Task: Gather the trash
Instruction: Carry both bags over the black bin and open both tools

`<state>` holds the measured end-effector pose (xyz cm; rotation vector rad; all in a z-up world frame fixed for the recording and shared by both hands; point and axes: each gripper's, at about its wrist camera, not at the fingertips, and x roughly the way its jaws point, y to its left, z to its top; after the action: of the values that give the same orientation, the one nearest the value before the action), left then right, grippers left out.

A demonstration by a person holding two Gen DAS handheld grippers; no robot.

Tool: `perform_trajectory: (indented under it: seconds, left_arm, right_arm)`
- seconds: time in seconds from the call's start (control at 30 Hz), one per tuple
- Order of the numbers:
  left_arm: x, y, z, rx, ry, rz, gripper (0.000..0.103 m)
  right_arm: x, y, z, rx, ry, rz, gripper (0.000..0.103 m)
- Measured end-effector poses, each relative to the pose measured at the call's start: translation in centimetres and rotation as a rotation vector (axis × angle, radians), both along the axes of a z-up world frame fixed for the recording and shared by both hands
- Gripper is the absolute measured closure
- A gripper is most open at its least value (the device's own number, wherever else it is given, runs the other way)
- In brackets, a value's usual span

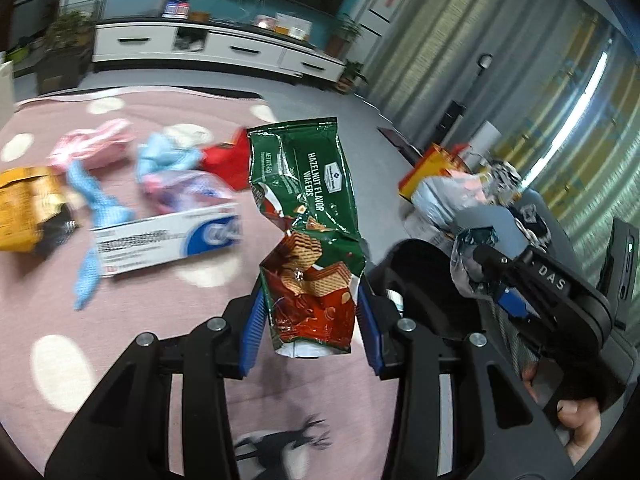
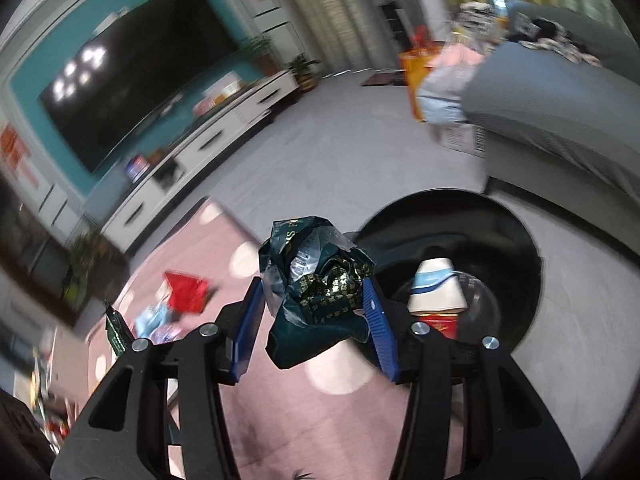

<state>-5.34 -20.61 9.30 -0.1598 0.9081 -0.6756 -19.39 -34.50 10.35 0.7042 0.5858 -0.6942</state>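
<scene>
My left gripper (image 1: 310, 320) pinches the green hazelnut wafer wrapper (image 1: 308, 216) upright over the pink rug (image 1: 168, 320), my right gripper (image 2: 316, 320) clamps a crumpled dark-green bag (image 2: 316, 292) beside the black bin (image 2: 516, 248).

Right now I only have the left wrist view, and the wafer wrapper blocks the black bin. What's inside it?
Observer: A white cup with a blue band sits above a red pack inside the black bin.
Operator: Are the right tongs gripping well?
Observer: Yes. Both blue pads of the right tongs press on the crumpled dark-green wrapper.
Operator: Is it over the bin?
Observer: Barely. It overlaps only the bin's left rim and otherwise shows against the pink rug.
</scene>
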Motion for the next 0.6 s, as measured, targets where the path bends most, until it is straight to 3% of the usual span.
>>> perform_trajectory:
  seconds: [0.17, 0.6]
  left_arm:
    - [-0.1, -4.3, -1.3, -0.023, 0.072, -0.111, 0.061]
    - [-1.9, -14.1, -4.3, 0.075, 0.11, -0.311, 0.061]
  right_arm:
    - [-2.2, -2.9, -1.1, 0.027, 0.036, -0.121, 0.052]
    - [-6.2, -8.3, -4.8, 0.186, 0.027, -0.279, 0.052]
